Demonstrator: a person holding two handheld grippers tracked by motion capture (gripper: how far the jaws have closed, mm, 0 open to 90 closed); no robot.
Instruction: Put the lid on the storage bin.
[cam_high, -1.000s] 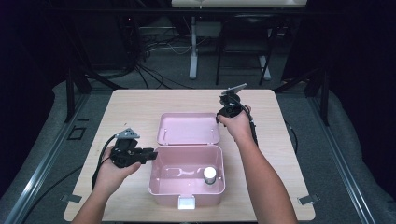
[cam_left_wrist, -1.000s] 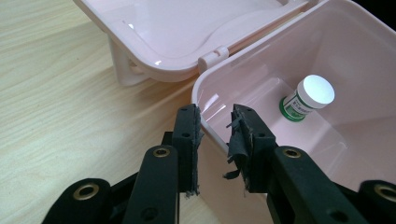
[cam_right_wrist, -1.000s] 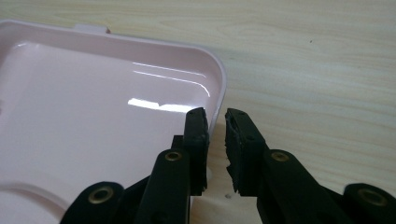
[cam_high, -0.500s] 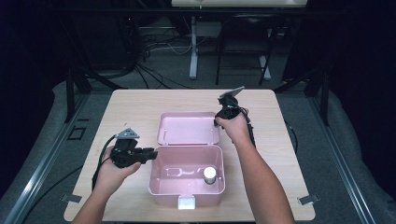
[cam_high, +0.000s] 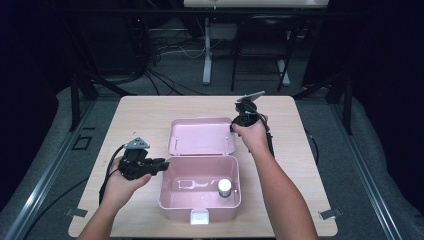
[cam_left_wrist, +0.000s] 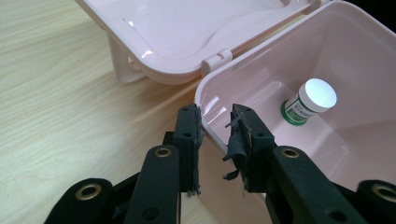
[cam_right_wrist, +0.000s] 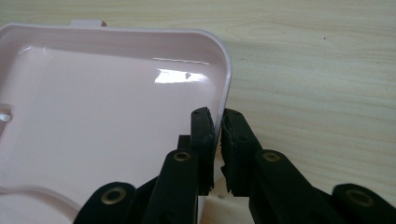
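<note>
While the high view takes in the whole pink box (cam_high: 200, 200) near the front of the wooden table (cam_high: 310, 150), with its lid (cam_high: 200, 136) thrown back flat behind it, the two gripper views give the contact that the high view leaves too small to judge. In the left gripper view the left gripper (cam_left_wrist: 217, 128) straddles the box's side wall at its rim, one jaw outside and one inside, a gap visible between the pads and the wall. In the right gripper view the right gripper (cam_right_wrist: 218, 125) has just been closing on the lid's edge (cam_right_wrist: 226, 84), which now sits pinched between the nearly meeting pads. A small white-capped bottle (cam_left_wrist: 308, 100) stands inside the box, well apart from the left jaws; its green label carries print too small to read.
</note>
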